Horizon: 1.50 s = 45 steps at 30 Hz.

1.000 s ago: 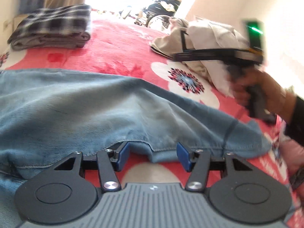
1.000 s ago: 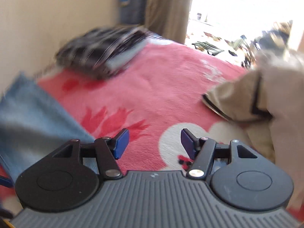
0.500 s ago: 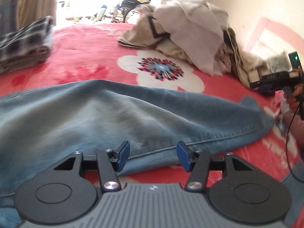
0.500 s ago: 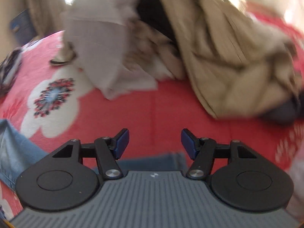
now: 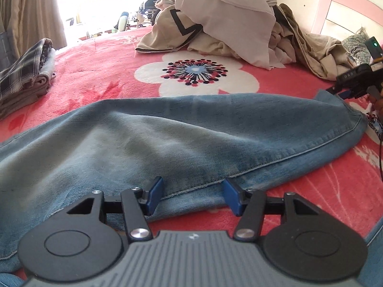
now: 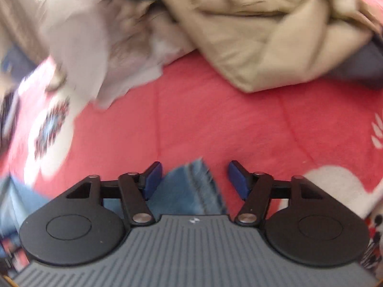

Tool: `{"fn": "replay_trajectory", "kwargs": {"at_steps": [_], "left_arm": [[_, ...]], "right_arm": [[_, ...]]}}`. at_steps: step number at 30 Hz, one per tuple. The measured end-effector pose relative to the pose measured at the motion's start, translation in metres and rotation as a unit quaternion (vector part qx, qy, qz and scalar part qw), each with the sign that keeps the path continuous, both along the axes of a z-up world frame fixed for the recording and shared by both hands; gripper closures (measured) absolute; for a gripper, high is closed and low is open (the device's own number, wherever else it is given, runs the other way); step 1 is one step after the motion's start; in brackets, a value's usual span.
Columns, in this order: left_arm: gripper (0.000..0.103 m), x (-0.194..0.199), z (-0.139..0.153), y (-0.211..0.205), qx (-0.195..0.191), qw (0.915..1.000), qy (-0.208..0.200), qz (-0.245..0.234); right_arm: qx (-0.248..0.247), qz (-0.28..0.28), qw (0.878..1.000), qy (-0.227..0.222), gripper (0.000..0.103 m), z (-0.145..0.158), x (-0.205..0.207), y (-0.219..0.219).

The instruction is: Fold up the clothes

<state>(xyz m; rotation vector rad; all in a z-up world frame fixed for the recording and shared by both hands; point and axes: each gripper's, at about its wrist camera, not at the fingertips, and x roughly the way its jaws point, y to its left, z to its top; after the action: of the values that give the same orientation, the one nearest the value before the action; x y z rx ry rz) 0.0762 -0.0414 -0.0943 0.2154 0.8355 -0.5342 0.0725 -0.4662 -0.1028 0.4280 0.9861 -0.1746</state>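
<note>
Light blue jeans [image 5: 182, 138] lie spread across the red flowered blanket [image 5: 100, 76]. My left gripper [image 5: 193, 197] is open, its blue pads straddling the near edge of the denim at mid-leg. In the left wrist view the right gripper [image 5: 344, 91] shows at the far right, by the jeans' hem corner. In the blurred right wrist view my right gripper [image 6: 194, 179] is open, and the corner of the jeans hem [image 6: 189, 186] lies between its pads, untouched on either side.
A heap of beige and white clothes [image 5: 234, 24] fills the back right of the bed and shows as a beige mass [image 6: 263, 35] ahead of the right gripper. Folded plaid garments [image 5: 21, 74] sit at the left. A pink headboard [image 5: 347, 12] stands behind.
The right gripper swung from facing the plaid stack to the heap, then dropped to the jeans' hem corner. The left gripper moved forward, its pads now on either side of the denim edge.
</note>
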Motion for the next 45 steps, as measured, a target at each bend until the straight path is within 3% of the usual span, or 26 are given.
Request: {"fn": "replay_trajectory", "kwargs": {"at_steps": [1, 2, 3, 6, 8, 11, 16, 18, 22, 24, 28, 32, 37, 40, 42, 44, 45], "left_arm": [[0.046, 0.000, 0.000, 0.000, -0.001, 1.0000, -0.001, 0.001], [0.046, 0.000, -0.001, -0.001, -0.001, 1.0000, -0.002, 0.003], [0.046, 0.001, -0.001, -0.001, -0.002, 1.0000, -0.002, 0.006], [0.046, 0.002, 0.002, -0.003, -0.006, 0.9999, -0.001, 0.013], [0.046, 0.003, 0.004, -0.006, -0.009, 0.9999, -0.001, 0.013], [0.046, 0.004, 0.005, -0.013, -0.006, 1.0000, -0.004, 0.006], [0.045, 0.004, -0.002, -0.026, 0.015, 0.9997, -0.015, -0.009], [0.044, 0.005, -0.003, -0.025, 0.012, 0.9998, -0.013, -0.009], [0.044, 0.006, 0.000, -0.021, 0.000, 1.0000, -0.003, -0.008], [0.044, 0.006, 0.004, -0.018, -0.005, 0.9999, 0.000, -0.009], [0.044, 0.003, 0.013, -0.009, -0.024, 0.9996, 0.007, -0.014], [0.044, -0.003, 0.013, -0.001, -0.052, 0.9978, 0.039, -0.012], [0.044, -0.023, 0.019, 0.017, -0.072, 0.9947, 0.071, -0.014], [0.044, -0.036, 0.028, 0.041, -0.070, 0.9942, 0.082, -0.006], [0.044, -0.044, 0.036, 0.061, -0.057, 0.9953, 0.077, 0.007], [0.044, -0.048, 0.044, 0.080, -0.031, 0.9975, 0.060, 0.022], [0.044, -0.049, 0.047, 0.088, -0.017, 0.9983, 0.049, 0.028]], "right_arm": [[-0.008, 0.015, 1.000, 0.001, 0.061, 0.002, -0.001, 0.008], [-0.011, 0.022, 1.000, -0.004, 0.077, 0.004, -0.003, 0.013], [-0.015, 0.027, 0.999, -0.012, 0.084, 0.007, -0.005, 0.017], [-0.057, 0.023, 0.996, -0.066, 0.087, 0.025, -0.017, 0.024], [-0.110, 0.017, 0.988, -0.103, 0.087, 0.040, -0.022, 0.029], [-0.176, 0.006, 0.977, -0.124, 0.088, 0.049, -0.018, 0.030], [-0.223, 0.014, 0.970, -0.098, 0.087, 0.029, 0.001, 0.024], [-0.246, 0.019, 0.966, -0.076, 0.081, 0.009, 0.013, 0.024], [-0.327, -0.007, 0.944, -0.044, 0.066, -0.014, 0.022, 0.019], [-0.325, -0.021, 0.944, -0.061, 0.067, -0.003, 0.021, 0.019], [-0.327, 0.007, 0.934, -0.145, 0.067, 0.034, 0.003, 0.052], [-0.245, 0.108, 0.956, -0.118, 0.067, 0.024, -0.013, 0.082], [-0.148, 0.219, 0.961, -0.077, 0.068, 0.010, -0.031, 0.113], [-0.197, 0.136, 0.970, -0.035, 0.068, 0.011, -0.044, 0.078], [-0.246, 0.081, 0.966, 0.000, 0.072, 0.020, -0.046, 0.065], [-0.300, 0.091, 0.950, 0.001, 0.072, 0.032, -0.046, 0.078], [-0.299, 0.123, 0.946, -0.024, 0.072, 0.041, -0.045, 0.095]]}}
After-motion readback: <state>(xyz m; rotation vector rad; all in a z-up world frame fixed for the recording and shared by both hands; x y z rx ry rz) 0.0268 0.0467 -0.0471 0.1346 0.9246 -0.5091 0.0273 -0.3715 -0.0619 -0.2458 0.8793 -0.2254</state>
